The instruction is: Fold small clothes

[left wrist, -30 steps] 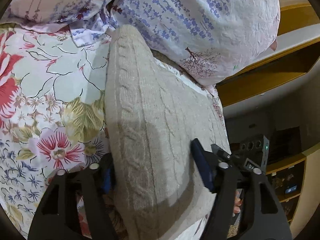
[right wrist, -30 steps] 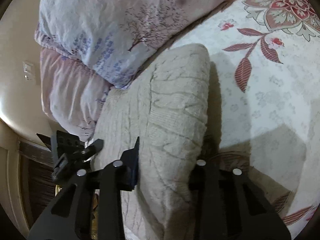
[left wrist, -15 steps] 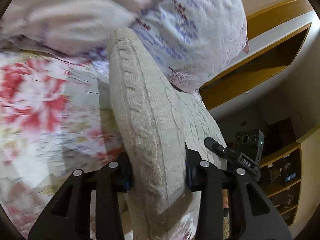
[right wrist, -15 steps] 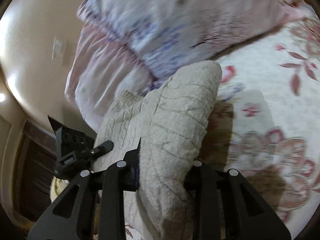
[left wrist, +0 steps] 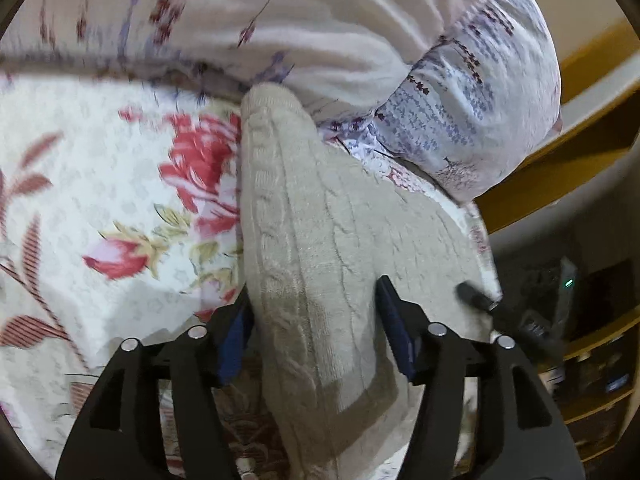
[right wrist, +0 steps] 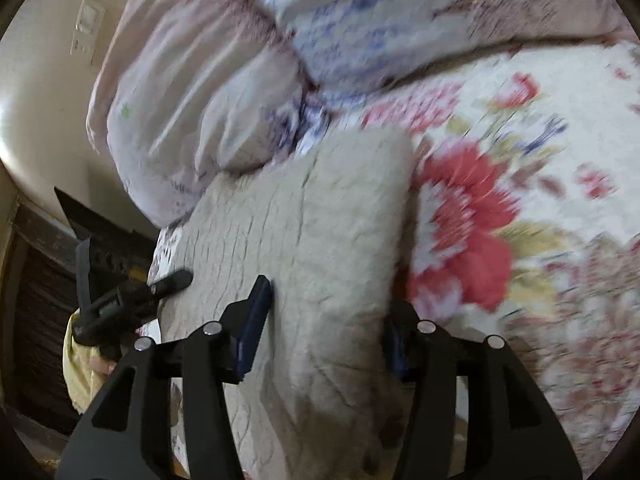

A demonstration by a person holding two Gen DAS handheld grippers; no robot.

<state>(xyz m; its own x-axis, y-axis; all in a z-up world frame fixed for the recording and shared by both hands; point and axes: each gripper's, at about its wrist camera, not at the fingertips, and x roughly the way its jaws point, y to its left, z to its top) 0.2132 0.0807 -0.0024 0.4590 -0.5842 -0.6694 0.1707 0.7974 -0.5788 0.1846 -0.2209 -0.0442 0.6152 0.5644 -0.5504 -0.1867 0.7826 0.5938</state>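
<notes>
the folded beige cable-knit sweater now lies on the floral bedspread just below the lavender-print pillows, its far end touching them. half a second ago both grippers pinched it; now the left gripper and right gripper are opening around its near edge, pads clear. the fold looks delivered.

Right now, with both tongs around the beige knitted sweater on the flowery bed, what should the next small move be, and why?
Probably draw both tongs straight back off the folded beige cable-knit sweater. The jaws of the left tongs and of the right tongs are opening, with the knit's folded edge between them, and the sweater lies on the floral bedspread against the lavender-print pillow. Pulling back low should keep the fold intact.
</notes>
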